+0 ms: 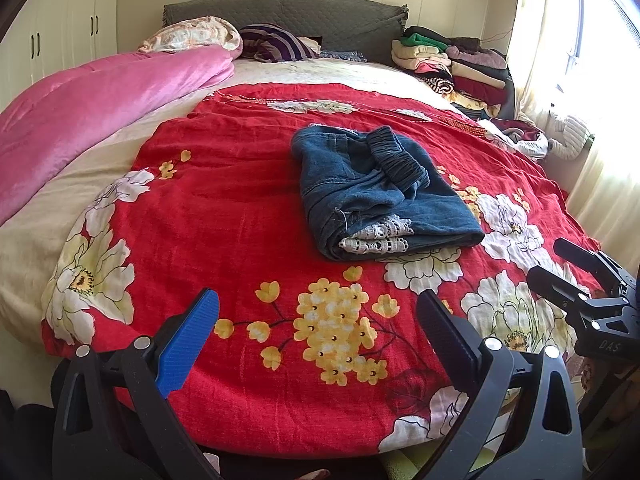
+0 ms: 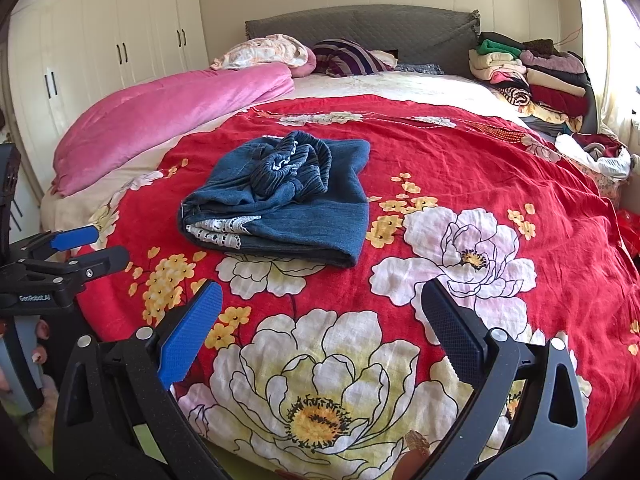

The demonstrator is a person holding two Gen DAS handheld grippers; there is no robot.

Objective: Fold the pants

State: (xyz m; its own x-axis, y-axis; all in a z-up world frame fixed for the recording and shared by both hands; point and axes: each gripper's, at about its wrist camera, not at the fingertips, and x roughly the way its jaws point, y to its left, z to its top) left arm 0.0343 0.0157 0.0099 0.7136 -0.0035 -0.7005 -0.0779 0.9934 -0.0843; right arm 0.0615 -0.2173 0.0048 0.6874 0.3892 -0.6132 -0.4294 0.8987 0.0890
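As seen from the left wrist, the pants [image 1: 380, 188] lie in a folded bundle on the red cover [image 1: 240, 220], mid-bed, well ahead of both tools. The left gripper [image 1: 318, 328] stands wide open over yellow blossoms and holds nothing. At the right edge the right gripper [image 1: 560, 268] shows side-on; its fingers are parted and nothing is between them. The elastic waistband sits bunched on top of the bundle, and white lace trim shows at the near fold.

From the right wrist, the pants [image 2: 280, 208] sit left of centre, apart from both tools. The right gripper [image 2: 322, 320] is wide open and empty over a large white flower. The left gripper [image 2: 92, 246] appears at the left edge, also parted and empty, with fingertips [image 2: 40, 330] of the person's hand on its handle.

Judgement: the denim is soft, limp and moderately heavy, not fragile, and unlikely to slip. The bundle looks folded but untidy at the waistband. Best hold is a layered edge or corner, pinching all the layers; the lace could snag.

Only the right view shows the hand, the wardrobe [image 2: 100, 40] in full and the bundle's right folded edge. The left view shows the near left fold stack more plainly.
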